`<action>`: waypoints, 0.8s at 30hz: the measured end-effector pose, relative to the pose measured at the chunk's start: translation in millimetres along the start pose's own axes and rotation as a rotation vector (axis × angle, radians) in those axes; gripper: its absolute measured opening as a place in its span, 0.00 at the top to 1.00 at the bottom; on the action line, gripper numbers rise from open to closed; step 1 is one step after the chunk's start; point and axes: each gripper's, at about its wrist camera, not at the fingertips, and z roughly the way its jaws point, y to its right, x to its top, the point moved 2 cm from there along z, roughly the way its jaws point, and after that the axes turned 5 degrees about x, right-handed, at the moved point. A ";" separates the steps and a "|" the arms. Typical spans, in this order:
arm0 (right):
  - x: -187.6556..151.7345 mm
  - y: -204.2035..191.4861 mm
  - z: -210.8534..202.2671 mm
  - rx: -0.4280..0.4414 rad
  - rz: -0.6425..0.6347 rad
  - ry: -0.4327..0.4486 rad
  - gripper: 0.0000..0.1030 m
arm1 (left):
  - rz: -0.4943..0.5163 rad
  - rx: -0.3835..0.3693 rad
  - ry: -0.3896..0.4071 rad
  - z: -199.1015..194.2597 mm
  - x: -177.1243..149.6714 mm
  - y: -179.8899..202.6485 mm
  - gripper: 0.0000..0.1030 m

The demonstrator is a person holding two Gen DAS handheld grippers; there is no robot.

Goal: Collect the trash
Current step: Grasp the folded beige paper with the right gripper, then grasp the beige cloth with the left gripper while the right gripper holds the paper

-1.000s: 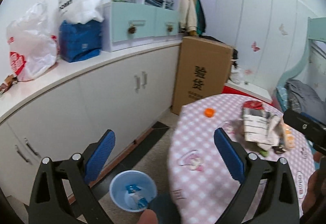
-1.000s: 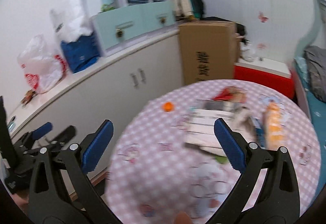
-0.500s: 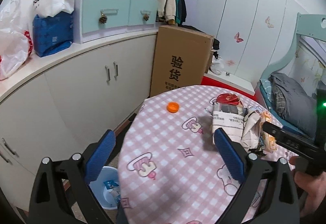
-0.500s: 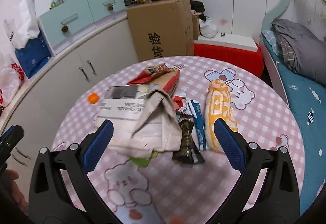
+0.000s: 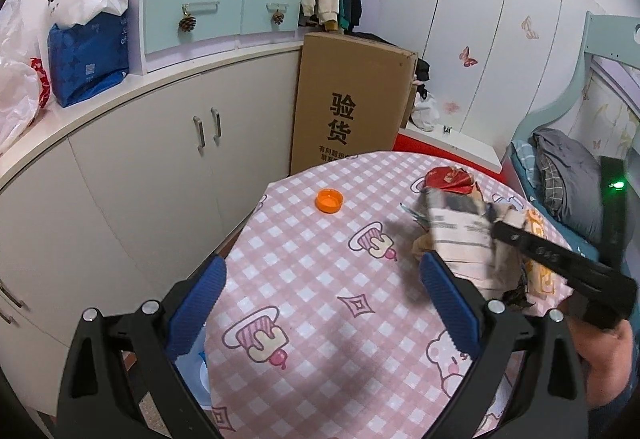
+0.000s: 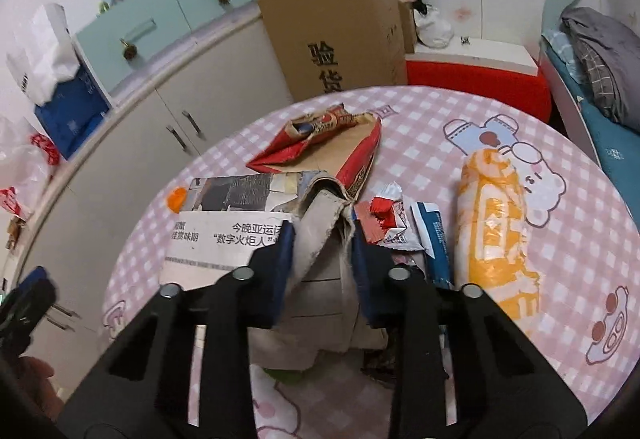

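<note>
While the round table [image 5: 320, 279] is seen littered, a grey crumpled paper [image 6: 320, 239] near its middle is pinched by the closing right gripper [image 6: 322, 247]; the left gripper [image 5: 320, 279] is held wide open, empty — an orange cap [image 5: 329, 200] beyond.

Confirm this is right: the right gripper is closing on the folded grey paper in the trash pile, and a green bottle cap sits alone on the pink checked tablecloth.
The cap is orange, not green, as the left wrist view shows. The right gripper is indeed closing on the grey paper.
</note>
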 end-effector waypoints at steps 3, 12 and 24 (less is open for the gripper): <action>-1.4 10.4 -28.2 0.021 0.043 0.042 0.77 | 0.020 -0.008 -0.010 3.7 -2.0 7.2 0.07; -12.5 51.5 -103.4 -0.027 0.124 0.124 0.77 | 0.121 -0.096 -0.036 18.3 -11.7 54.3 0.07; -35.2 88.3 -124.4 -0.075 0.198 0.128 0.77 | 0.226 -0.132 -0.094 86.1 -8.0 104.1 0.07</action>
